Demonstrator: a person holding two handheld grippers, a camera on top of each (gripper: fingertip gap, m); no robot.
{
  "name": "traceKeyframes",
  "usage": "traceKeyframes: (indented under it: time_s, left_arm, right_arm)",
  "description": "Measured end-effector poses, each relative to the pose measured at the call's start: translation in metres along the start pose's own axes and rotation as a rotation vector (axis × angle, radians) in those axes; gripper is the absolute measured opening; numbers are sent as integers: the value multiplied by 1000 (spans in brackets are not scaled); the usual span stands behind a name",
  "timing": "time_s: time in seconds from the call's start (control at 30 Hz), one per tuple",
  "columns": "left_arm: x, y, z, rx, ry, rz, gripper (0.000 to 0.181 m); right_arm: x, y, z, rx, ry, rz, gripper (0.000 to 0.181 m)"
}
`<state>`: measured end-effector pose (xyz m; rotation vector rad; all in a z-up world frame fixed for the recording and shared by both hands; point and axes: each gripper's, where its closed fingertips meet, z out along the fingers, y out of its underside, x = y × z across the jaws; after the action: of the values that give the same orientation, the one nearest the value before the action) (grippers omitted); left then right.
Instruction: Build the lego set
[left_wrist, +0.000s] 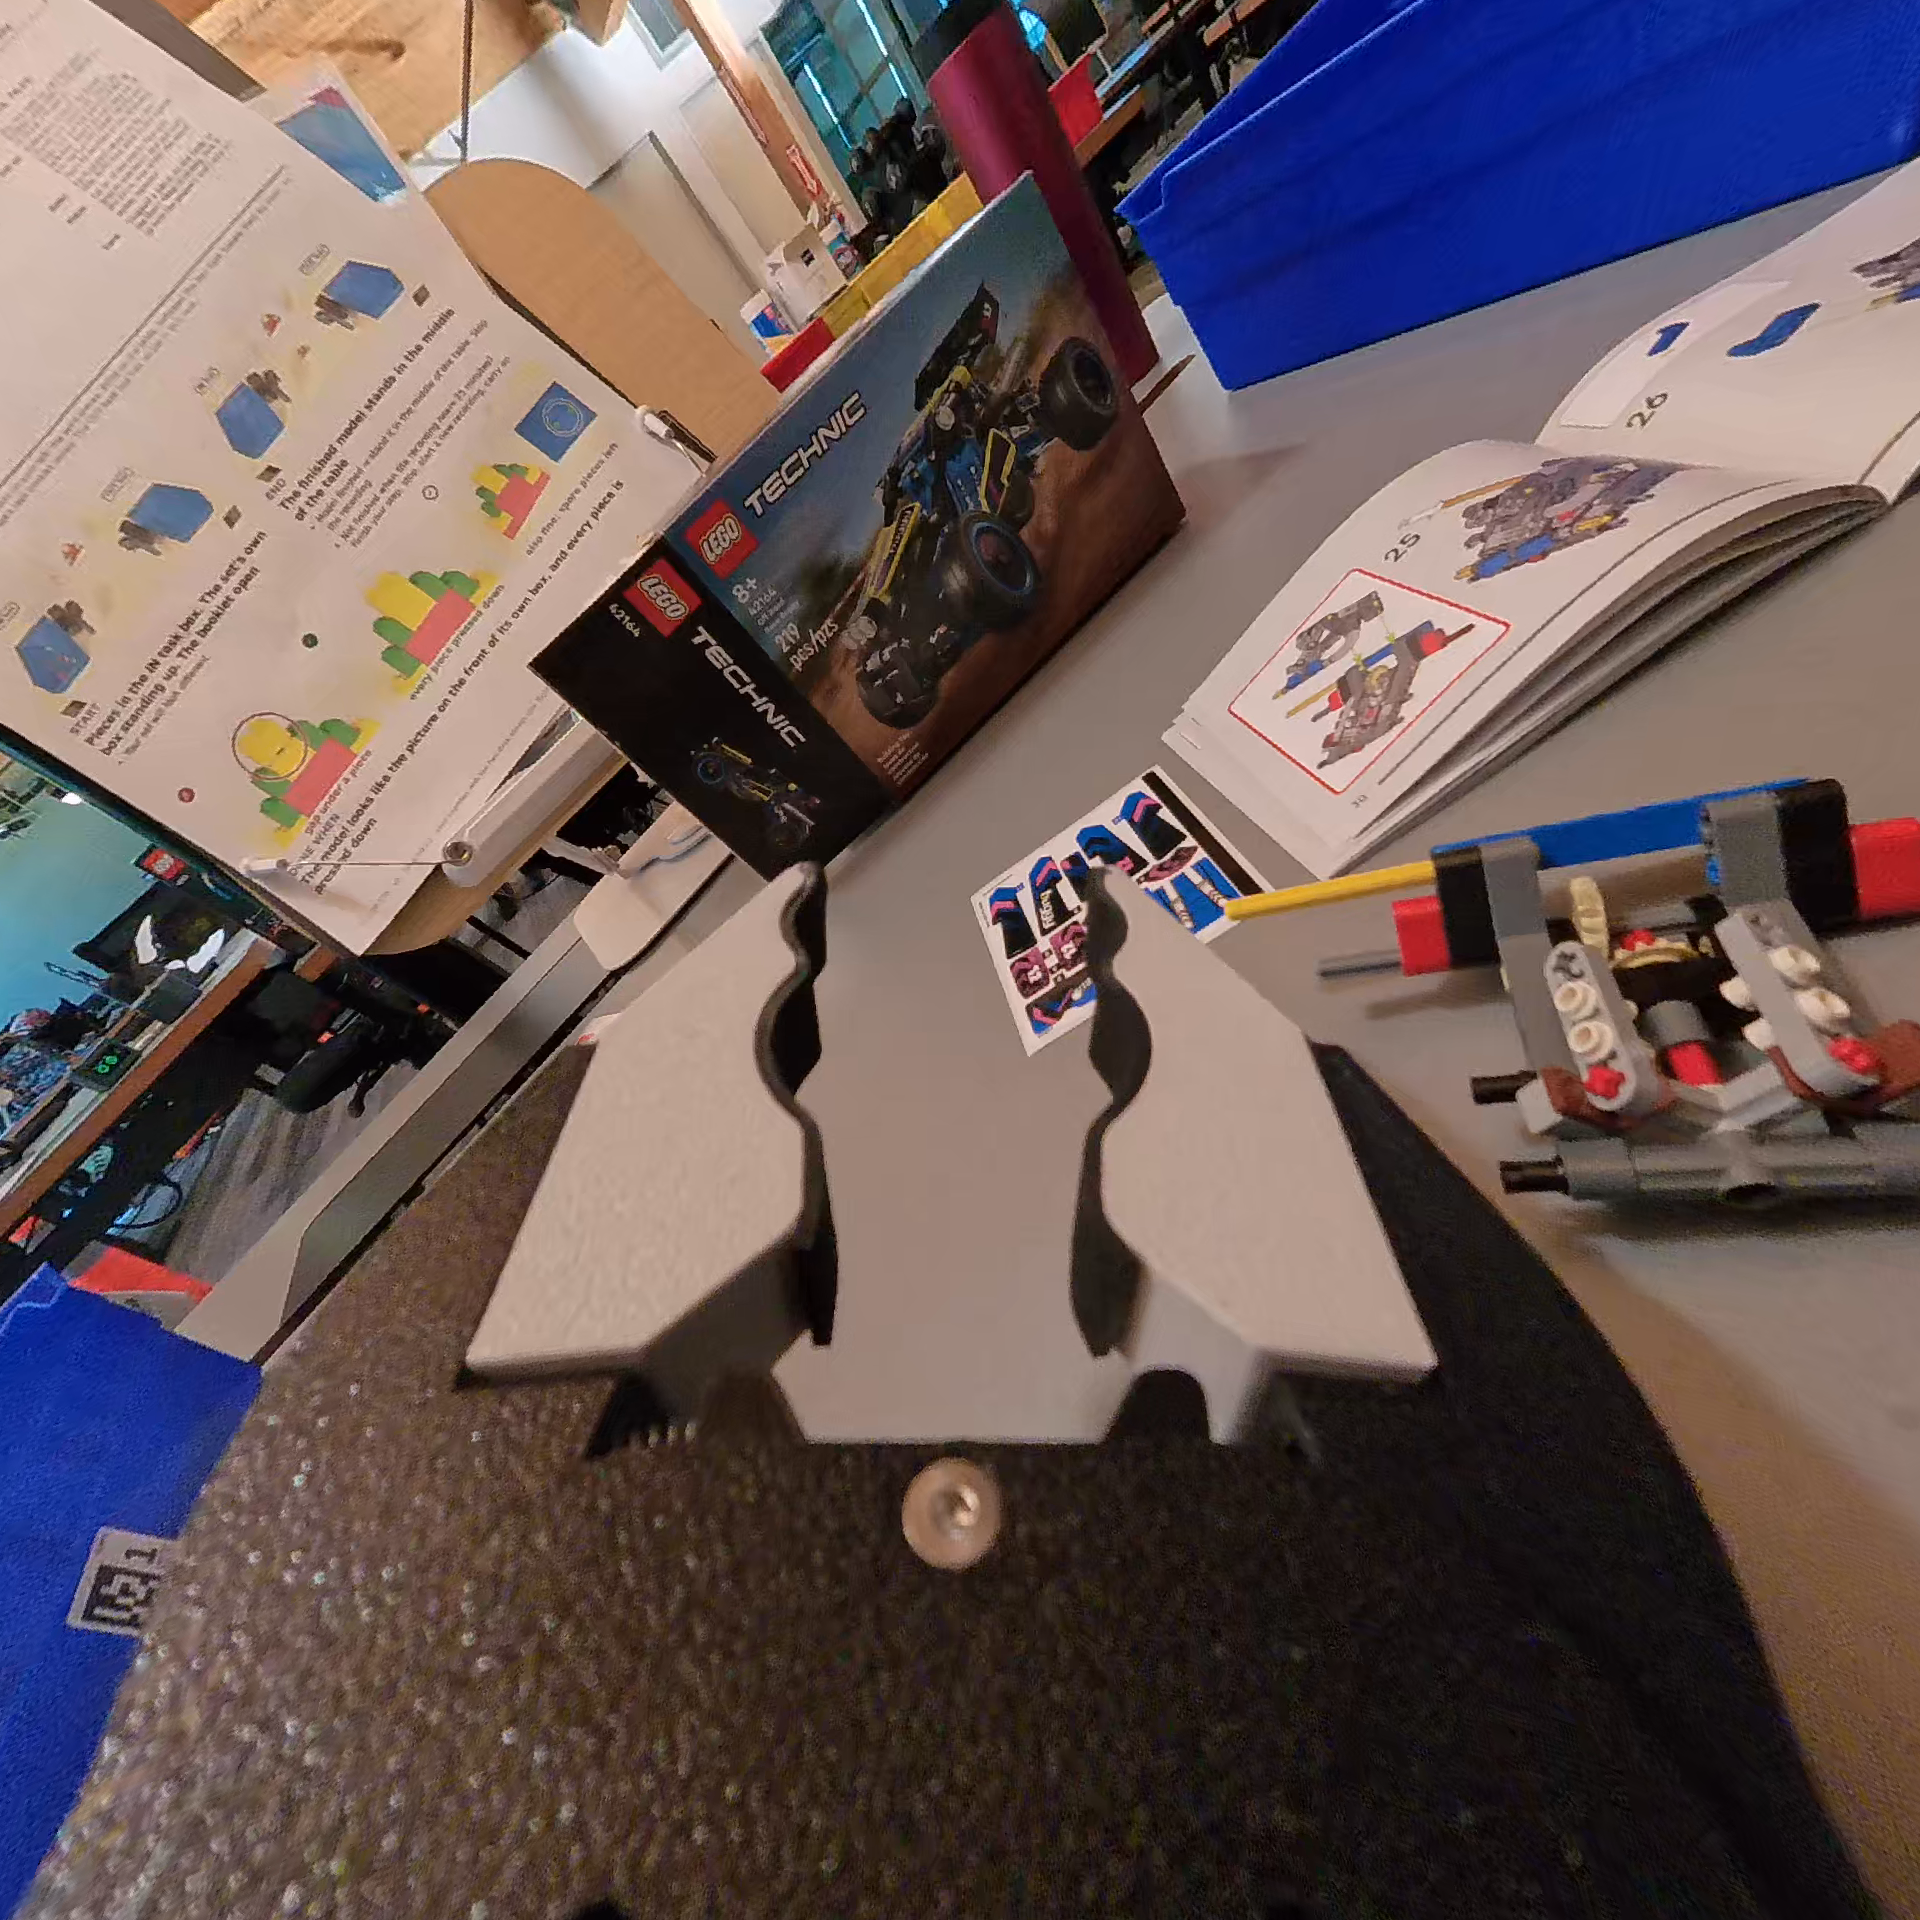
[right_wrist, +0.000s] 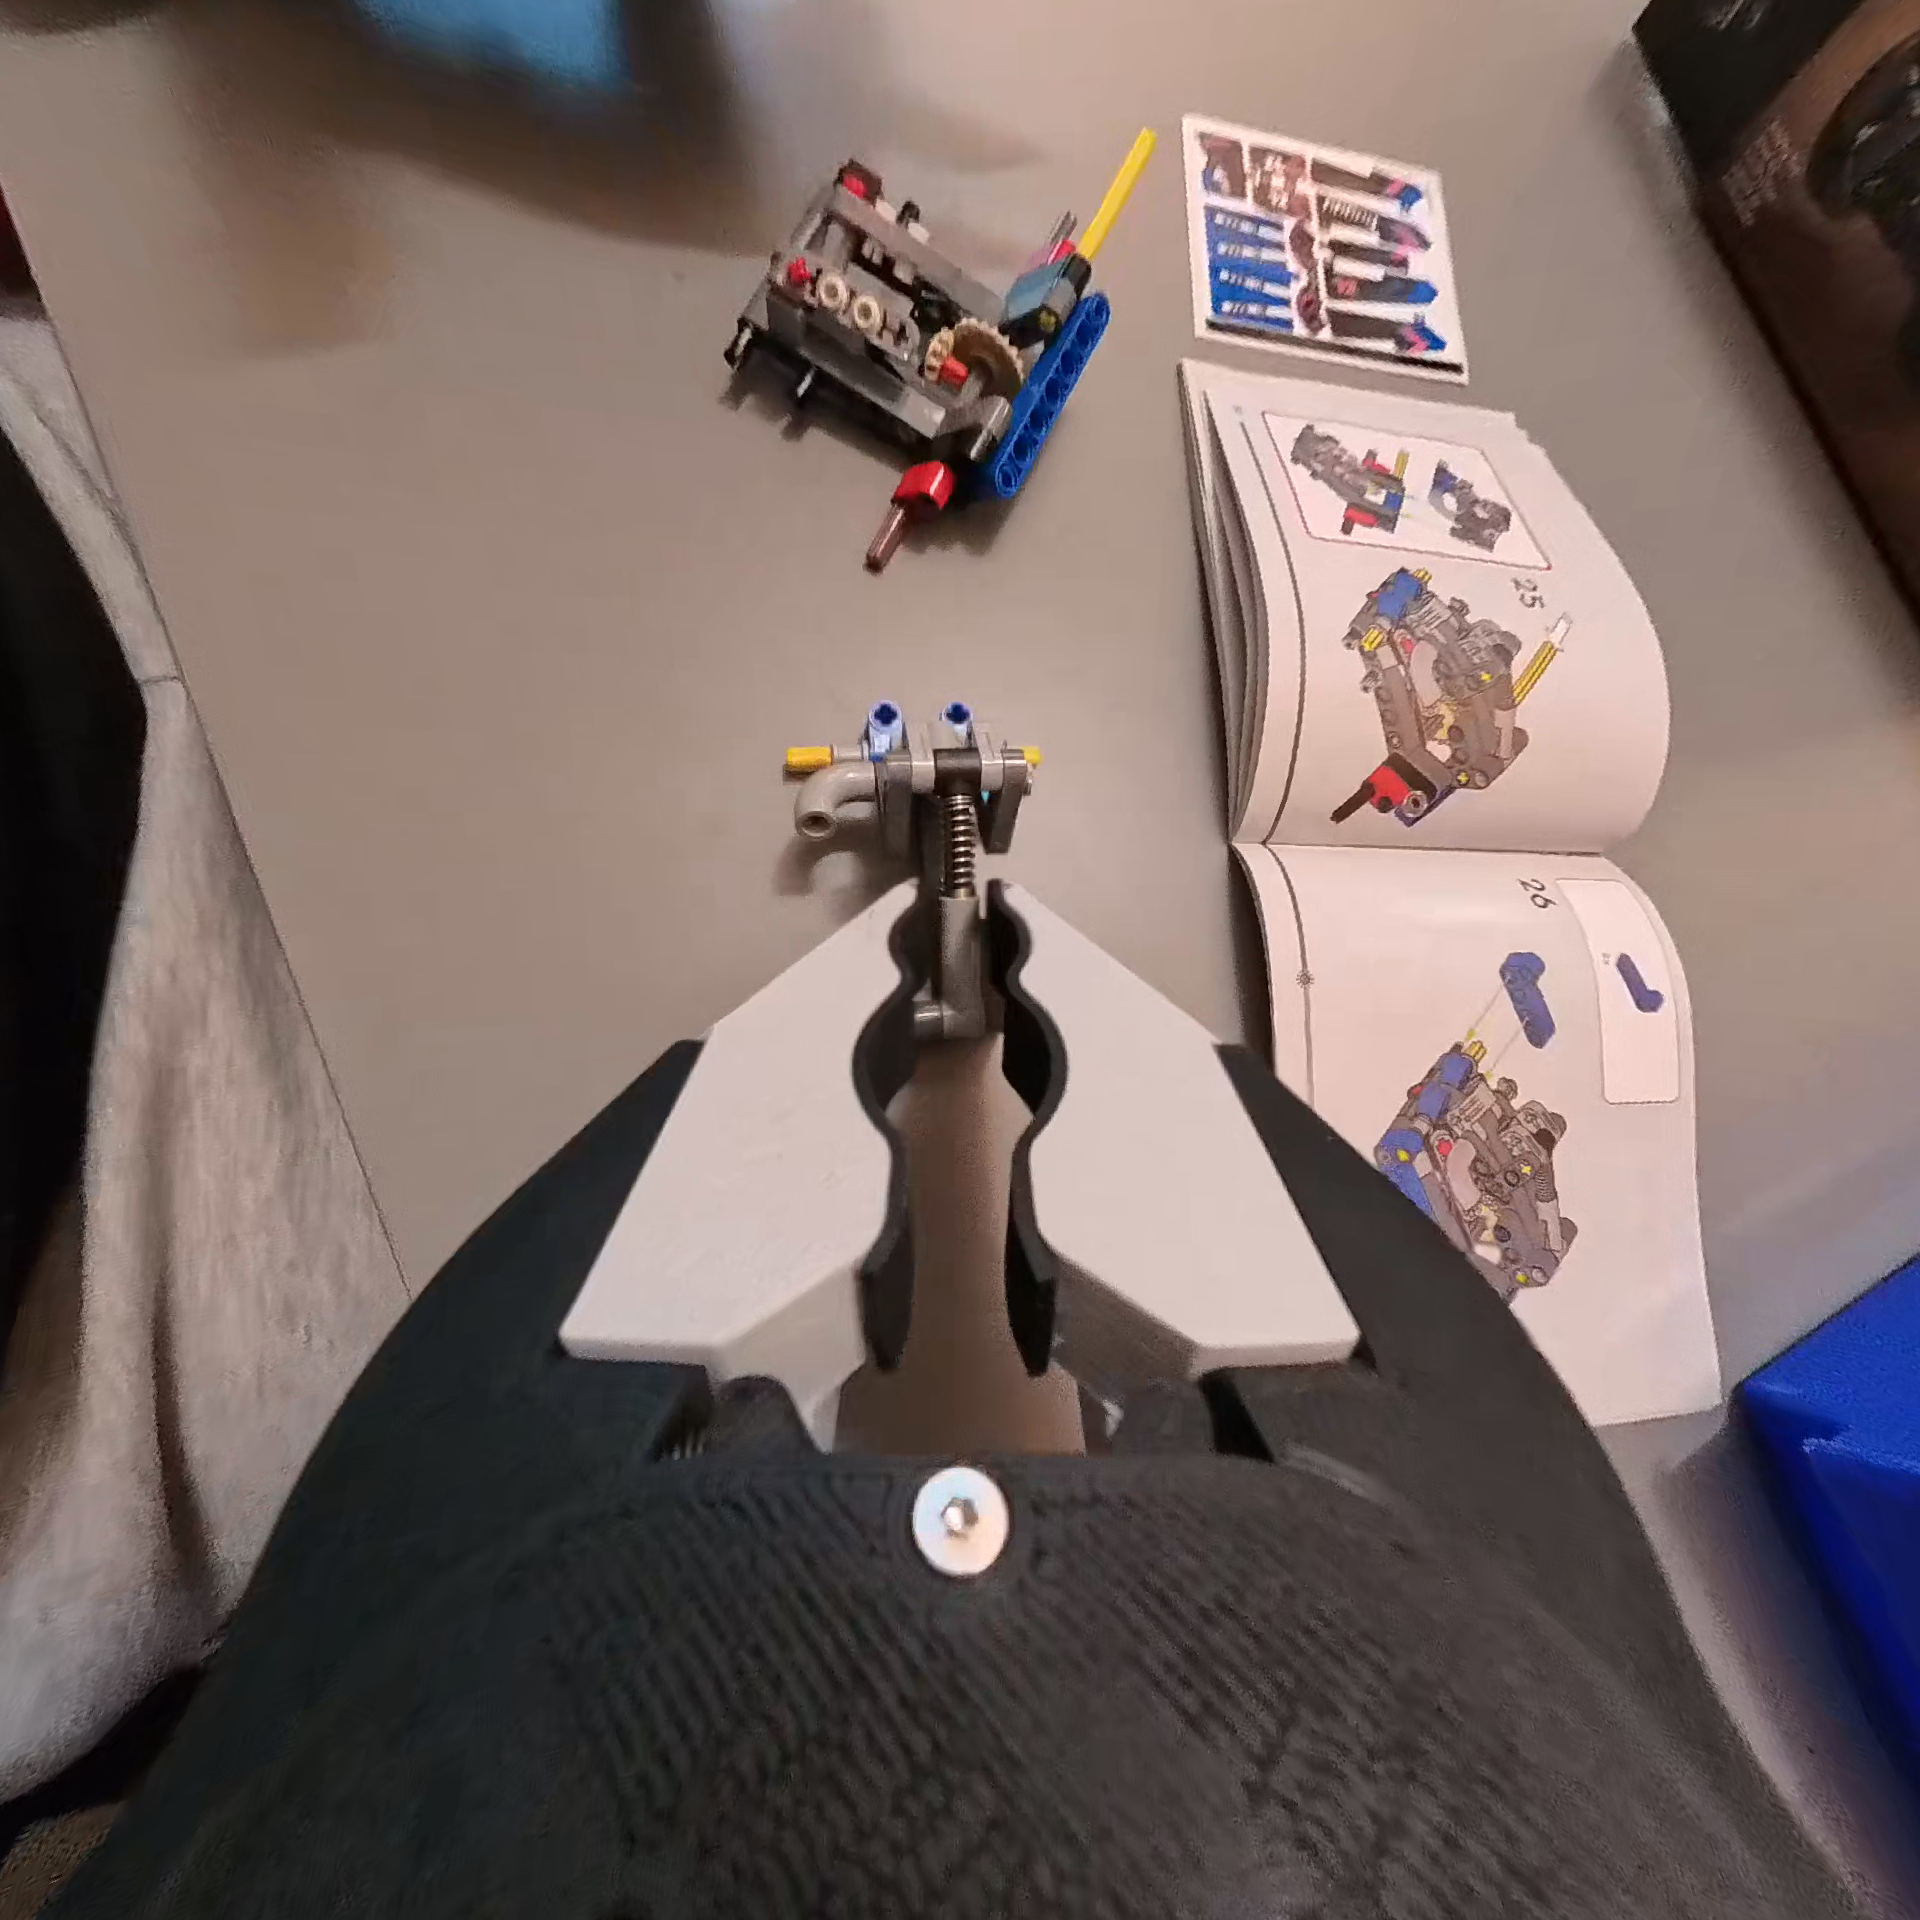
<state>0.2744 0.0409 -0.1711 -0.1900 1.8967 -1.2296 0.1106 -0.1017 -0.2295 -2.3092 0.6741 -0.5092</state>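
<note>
right gripper closed on the grey shaft of a shock-absorber subassembly, spring and cross-piece with yellow pin ends and two pale blue connectors sticking out past the fingertips. held above the grey table, or maybe just touching it; cannot tell which.

left gripper spread wide and empty, nothing but table between the fingers, pointing toward the sticker sheet.

taking the chassis block as landmark: held subassembly nearer the camera than it, well apart. sticker sheet just beyond the chassis's yellow axle end. open instruction booklet to the chassis's right in the right wrist view, showing a joining step. lego box standing farther back, past sticker sheet and booklet. blue bins farther still.

step in hand, by judgement: joining the suspension subassembly to the chassis, as on the open page.

next move likely calls for: carrying the held piece over to the chassis, bracing the chassis with the empty left gripper, lining pins up with holes, pressing in without twisting the spring.
</note>
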Motion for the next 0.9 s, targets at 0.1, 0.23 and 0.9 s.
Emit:
traceKeyframes:
  time_s: [0.1,0.23,0.9]
  left_arm:
    - [1,0,0,0,3,1,47]
    - [3,-3,-1,12,23,-20,46]
    - [7,-8,-4,63,65,-73,38]
  right_arm:
    - [3,-1,2,-14,-1,-21,8]
    - [6,-16,0,38,1,-75,6]
    - [-10,-120,34,555,-374,-339,5]
